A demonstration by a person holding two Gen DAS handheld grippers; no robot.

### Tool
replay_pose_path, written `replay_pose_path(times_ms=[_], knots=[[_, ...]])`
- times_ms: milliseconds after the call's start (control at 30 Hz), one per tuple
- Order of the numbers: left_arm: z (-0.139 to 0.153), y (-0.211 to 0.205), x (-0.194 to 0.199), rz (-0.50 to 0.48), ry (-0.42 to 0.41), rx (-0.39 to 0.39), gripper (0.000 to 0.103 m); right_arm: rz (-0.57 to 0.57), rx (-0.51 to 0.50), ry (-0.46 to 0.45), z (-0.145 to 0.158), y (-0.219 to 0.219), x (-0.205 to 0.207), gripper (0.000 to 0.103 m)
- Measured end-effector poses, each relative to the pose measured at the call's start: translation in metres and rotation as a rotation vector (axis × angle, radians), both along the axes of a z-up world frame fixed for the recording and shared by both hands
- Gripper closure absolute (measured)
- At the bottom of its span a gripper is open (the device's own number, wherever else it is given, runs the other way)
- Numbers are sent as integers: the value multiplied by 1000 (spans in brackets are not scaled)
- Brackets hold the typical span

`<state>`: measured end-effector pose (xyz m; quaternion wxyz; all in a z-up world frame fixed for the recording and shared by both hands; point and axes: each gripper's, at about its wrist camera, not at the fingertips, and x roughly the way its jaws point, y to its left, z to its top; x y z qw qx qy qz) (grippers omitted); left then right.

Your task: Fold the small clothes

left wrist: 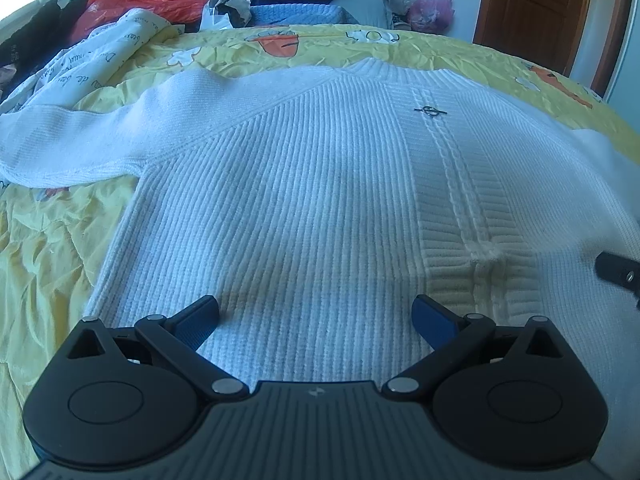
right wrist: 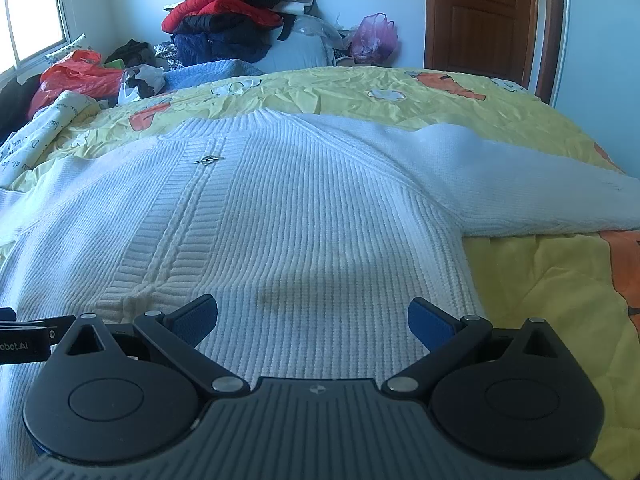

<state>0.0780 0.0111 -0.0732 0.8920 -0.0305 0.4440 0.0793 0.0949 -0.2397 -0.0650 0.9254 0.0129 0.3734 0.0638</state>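
Where legible, "obot.AI" on left tool point(right wrist: 16, 340).

The bed wore a crumpled yellow sheet point(left wrist: 100, 248) printed with carrots. Flat across it lay the white ribbed sweater point(left wrist: 320, 200), sleeves spread out to both sides. A lettered white quilt point(left wrist: 80, 60) sat bunched at its far-left edge.

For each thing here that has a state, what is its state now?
white sweater: spread flat, unfolded, sleeves out
left gripper: open, empty, over the hem
right gripper: open, empty, over the hem
wooden door: closed
yellow bedcover: wrinkled
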Motion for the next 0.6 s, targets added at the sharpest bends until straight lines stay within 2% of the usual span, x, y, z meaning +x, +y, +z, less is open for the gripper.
replay_pose_path(times_ms=[133,233,300,467,533,600], knots=[[0,5,-1,6,3,-5,0,-16,29,-74,12,-35,3,0],[-2,12,-1,20,7,-7,0,-76,148,-149,23,-102,9,0],[-4,17,-1,33,11,-8,0,-177,270,-148,26,-163,19,0],[-6,17,3,39,10,0,0,-530,707,-176,11,-320,30,1],[-7,14,5,34,11,12,0,-664,778,-218,2,-364,31,8],[-8,12,6,33,14,22,0,-739,769,-234,-5,-386,34,12]])
